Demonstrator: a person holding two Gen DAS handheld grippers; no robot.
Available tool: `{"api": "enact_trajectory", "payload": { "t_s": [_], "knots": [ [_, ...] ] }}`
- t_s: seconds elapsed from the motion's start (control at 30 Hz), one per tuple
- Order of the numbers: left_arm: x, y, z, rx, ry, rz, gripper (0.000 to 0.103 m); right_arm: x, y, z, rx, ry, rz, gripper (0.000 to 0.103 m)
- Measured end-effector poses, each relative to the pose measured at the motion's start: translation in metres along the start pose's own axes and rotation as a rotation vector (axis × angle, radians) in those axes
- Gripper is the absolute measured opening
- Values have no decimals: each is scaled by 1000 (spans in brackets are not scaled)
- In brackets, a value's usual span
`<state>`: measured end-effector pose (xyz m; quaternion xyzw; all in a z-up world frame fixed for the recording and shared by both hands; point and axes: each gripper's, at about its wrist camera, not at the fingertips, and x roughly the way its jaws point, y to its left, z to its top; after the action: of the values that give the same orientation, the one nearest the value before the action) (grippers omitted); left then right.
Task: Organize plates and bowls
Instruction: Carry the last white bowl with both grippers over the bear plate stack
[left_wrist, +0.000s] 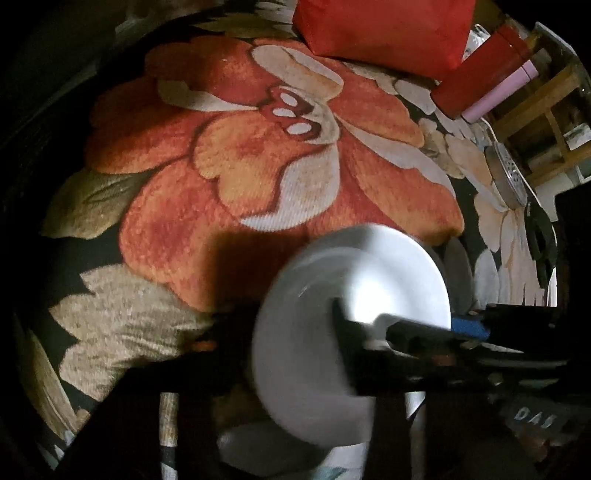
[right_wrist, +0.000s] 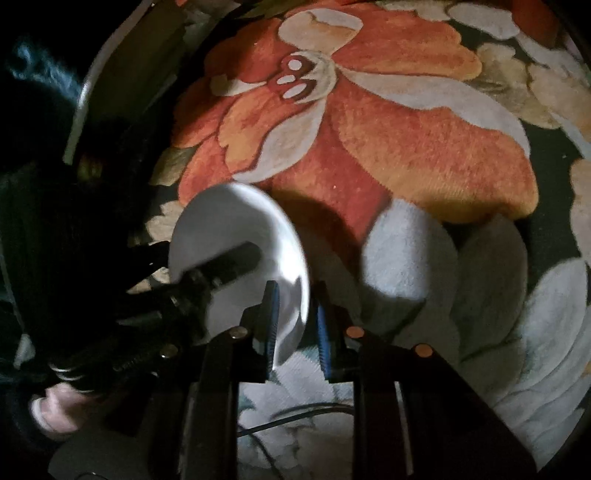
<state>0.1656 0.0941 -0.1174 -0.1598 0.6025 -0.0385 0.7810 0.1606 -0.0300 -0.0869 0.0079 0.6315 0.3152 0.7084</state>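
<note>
Plate (right_wrist: 229, 221), white and blurred, stands on edge above the flowered rug (right_wrist: 424, 147), a little left of centre in my right wrist view, its shadow falling on the orange petals towards 2 o'clock.

Far left at 8 o'clock, a hand (right_wrist: 55, 406) shows pale in the dark. From it the left gripper (right_wrist: 210, 254) reaches in towards 2 o'clock. One black finger (right_wrist: 229, 266) lies across the plate's face and another dark one sits behind its left edge, so I read those jaws as clamped on the plate.

At 6 o'clock the right gripper (right_wrist: 297, 321) straddles the plate's lower rim. One blue pad (right_wrist: 273, 314) is in front of the face and the other is just past the rim. A dark sliver shows beside that second pad, and I cannot tell whether these jaws are pinching or loose. A thin cable (right_wrist: 295, 413) runs across the rug beneath them.

In my left wrist view the plate sits at 5 o'clock. A red cushion (left_wrist: 384, 29) lies at 12 o'clock, a red cylinder (left_wrist: 476, 70) touches a pink one (left_wrist: 498, 92) at 2 o'clock, and a perforated metal disc (left_wrist: 508, 177) rests at 3 o'clock.
</note>
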Motion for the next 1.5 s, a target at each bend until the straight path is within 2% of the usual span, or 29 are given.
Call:
{"api": "enact_trajectory", "payload": {
  "t_s": [0.03,0.17,0.43,0.67,0.97,1.5],
  "knots": [
    [1,1,0,-1,1,6,18,0,-2,-1,4,-5,-10,20],
    [-2,2,-5,4,14,-19,16,3,-7,-2,36,-2,-20,12],
    [-19,-31,-23,87,48,-27,16,-17,-13,-24,62,29,-42,12],
    [-40,-83,-31,182,44,-40,16,-58,-31,-59,132,14,-52,12],
    [-49,-160,-52,311,64,-83,16,-116,-79,-111,313,-73,-44,12],
    [-58,-254,-72,431,80,-127,17,-174,-124,-164,404,-143,-76,12]
  ]
}}
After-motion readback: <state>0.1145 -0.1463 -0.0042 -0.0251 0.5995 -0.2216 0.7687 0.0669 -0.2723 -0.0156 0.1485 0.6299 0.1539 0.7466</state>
